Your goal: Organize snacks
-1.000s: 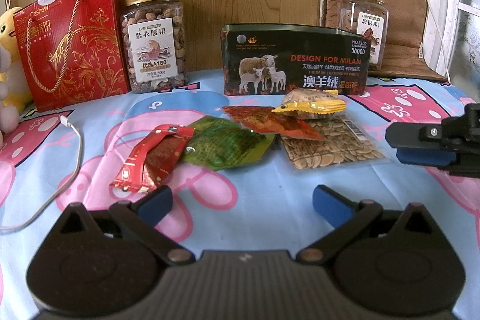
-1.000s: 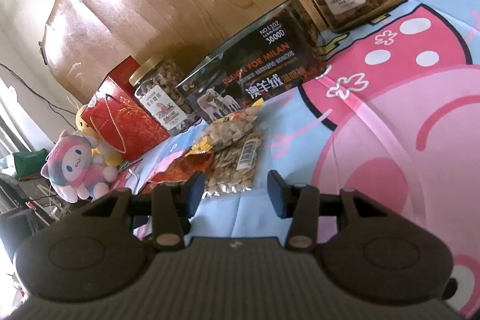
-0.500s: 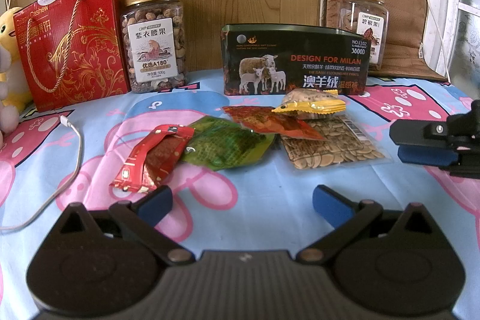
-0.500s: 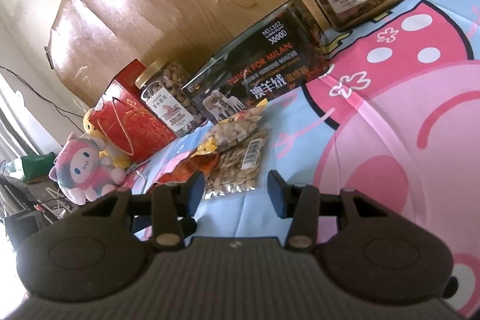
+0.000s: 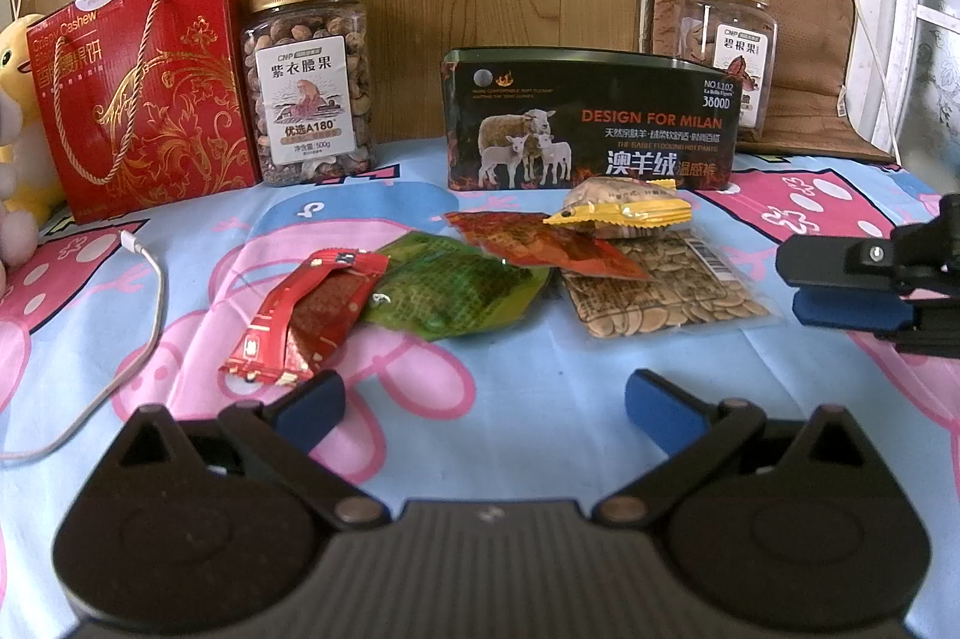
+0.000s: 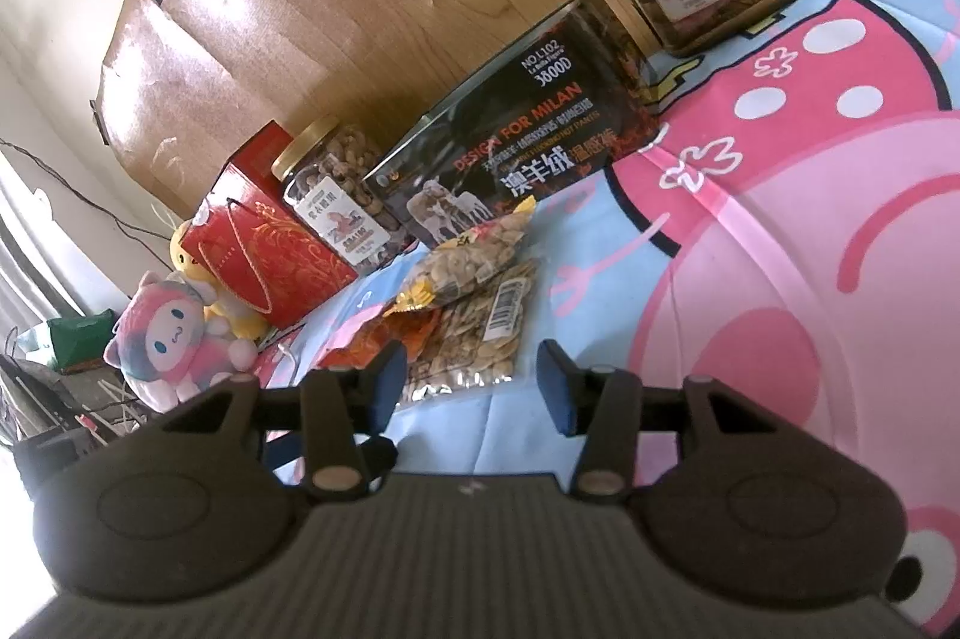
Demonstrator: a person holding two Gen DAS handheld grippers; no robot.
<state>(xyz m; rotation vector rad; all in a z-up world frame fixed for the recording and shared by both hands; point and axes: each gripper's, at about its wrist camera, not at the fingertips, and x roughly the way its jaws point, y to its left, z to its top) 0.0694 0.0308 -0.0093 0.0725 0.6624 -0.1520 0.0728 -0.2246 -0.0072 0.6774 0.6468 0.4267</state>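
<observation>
My left gripper point(image 5: 480, 396) and right gripper point(image 6: 465, 381) gape empty. Mid-frame, the clear crinkly plastic packet of pale seeds point(image 5: 660, 288) lies flat: light, slippery, best pinched at its sealed edge.

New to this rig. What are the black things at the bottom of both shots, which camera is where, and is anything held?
No robot arm here: a person holds a pair of tongs in each hand, each with a fisheye camera looking along its fingers. The left view shows the left tongs, open and empty, with the right tongs entering from the side. The right view shows the right tongs, also open and empty. On the cartoon bedsheet lie snack packets: red, green, and seeds. Behind stands a black tin.
</observation>
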